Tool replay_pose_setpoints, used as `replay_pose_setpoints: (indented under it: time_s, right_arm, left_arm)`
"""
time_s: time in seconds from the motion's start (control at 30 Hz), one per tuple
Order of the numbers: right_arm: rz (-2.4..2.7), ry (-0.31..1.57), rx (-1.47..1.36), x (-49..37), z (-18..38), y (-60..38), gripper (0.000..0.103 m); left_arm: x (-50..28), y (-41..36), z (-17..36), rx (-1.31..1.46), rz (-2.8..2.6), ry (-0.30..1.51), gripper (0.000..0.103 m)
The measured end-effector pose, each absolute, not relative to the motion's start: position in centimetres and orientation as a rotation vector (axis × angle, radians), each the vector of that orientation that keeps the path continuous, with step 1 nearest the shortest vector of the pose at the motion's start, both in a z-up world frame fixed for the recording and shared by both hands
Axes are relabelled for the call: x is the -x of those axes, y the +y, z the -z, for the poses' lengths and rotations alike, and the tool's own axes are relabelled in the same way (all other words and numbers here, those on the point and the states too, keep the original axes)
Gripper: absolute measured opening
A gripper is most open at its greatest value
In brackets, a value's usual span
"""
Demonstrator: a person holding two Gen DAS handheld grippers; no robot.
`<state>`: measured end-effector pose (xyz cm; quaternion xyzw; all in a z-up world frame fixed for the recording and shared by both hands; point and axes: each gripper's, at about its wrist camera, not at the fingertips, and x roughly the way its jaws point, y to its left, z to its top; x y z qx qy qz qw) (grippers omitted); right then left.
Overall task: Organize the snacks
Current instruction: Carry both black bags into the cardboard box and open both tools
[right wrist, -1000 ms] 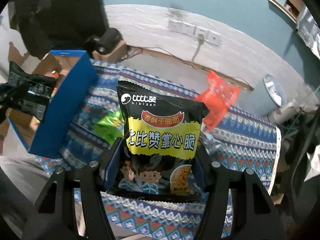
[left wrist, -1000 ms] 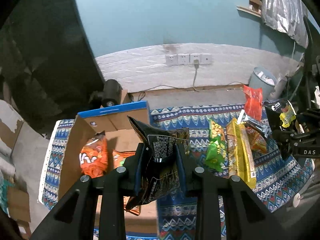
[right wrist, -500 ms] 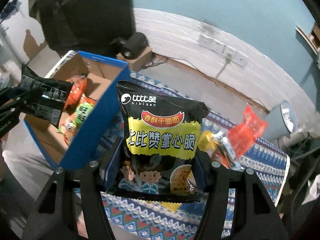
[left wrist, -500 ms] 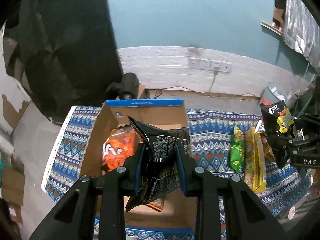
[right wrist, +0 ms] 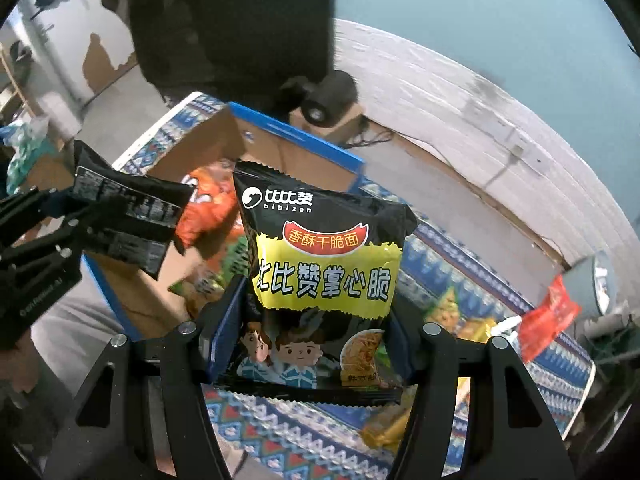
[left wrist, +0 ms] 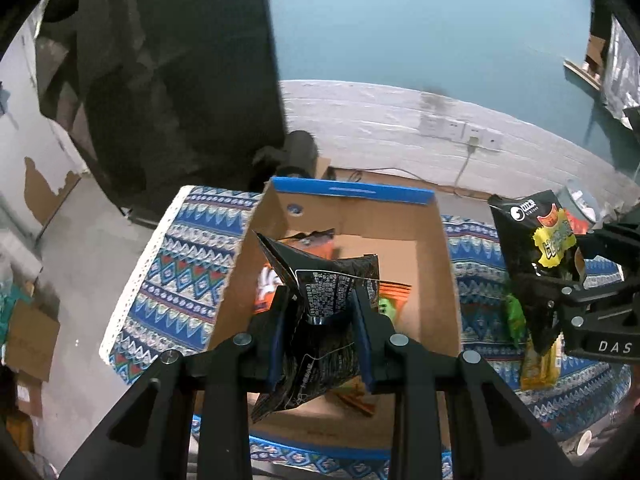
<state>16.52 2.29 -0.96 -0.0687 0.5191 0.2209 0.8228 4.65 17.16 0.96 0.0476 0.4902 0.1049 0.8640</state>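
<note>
My left gripper is shut on a crumpled black snack bag, held over the open cardboard box with a blue rim. Orange and green packets lie inside the box. My right gripper is shut on a black and yellow noodle snack bag, upright between its blue pads, above the patterned cloth just right of the box. In the left wrist view that noodle bag and the right gripper hang at the right. The right wrist view shows the left gripper with its black bag at the left.
A blue patterned cloth covers the table. Green, yellow and red snack packets lie on it to the right of the box. A grey bin stands at the far right. A black speaker sits behind the box by the wall.
Both grippers have moved left with their bags. The left one now hangs over the box's middle, and the right one has come from the cloth's middle to the box's right side.
</note>
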Motion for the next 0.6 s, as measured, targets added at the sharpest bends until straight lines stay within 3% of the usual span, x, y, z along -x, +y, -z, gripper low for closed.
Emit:
replay_pose_setpoints:
  time_s: [0.6]
  right_arm:
    - [-0.555, 1.181, 0.152, -19.0, 4.5, 8.5, 0.063]
  left_arm:
    - [-5.0, 21.6, 1.6, -0.078, -0.321, 1.099, 0.030]
